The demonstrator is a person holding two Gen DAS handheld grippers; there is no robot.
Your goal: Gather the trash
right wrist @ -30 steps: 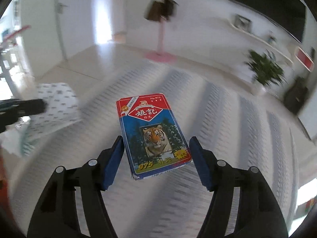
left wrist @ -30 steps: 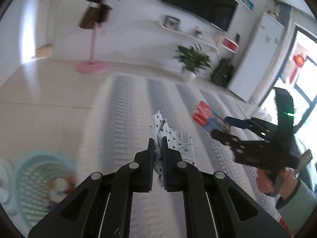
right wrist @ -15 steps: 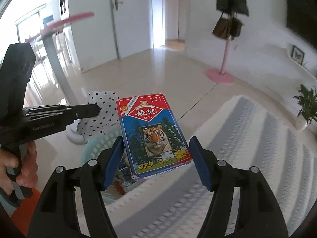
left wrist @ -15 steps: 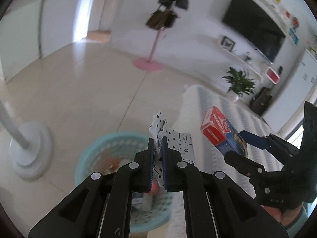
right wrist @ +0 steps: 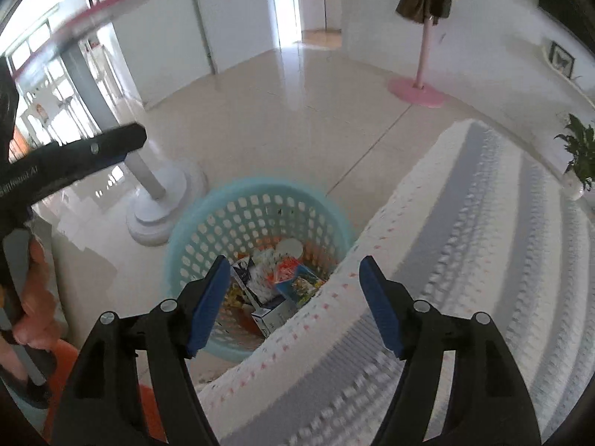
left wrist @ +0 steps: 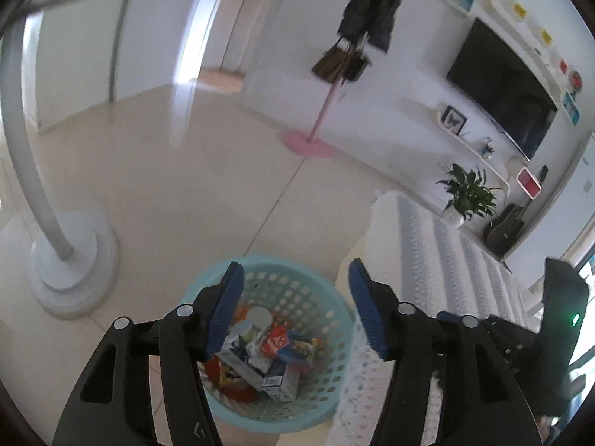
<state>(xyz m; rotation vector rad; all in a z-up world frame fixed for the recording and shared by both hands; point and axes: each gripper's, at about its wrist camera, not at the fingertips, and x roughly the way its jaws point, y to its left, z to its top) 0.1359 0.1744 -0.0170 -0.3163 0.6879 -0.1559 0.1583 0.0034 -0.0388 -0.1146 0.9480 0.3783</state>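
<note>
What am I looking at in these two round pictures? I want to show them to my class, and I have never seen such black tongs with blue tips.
No robot here: a person holds a hand tool in each hand, and each tool carries a wide-angle camera looking along its two fingers. One picture comes from the left gripper, the other from the right gripper. Both hang over a light blue basket standing on the tiled floor beside a white and grey bedspread. In the basket lies trash, including a red and blue box. Both pairs of jaws are opening, with nothing between them. At the right-hand picture's left edge you see the person's hand on the other tool.
</note>
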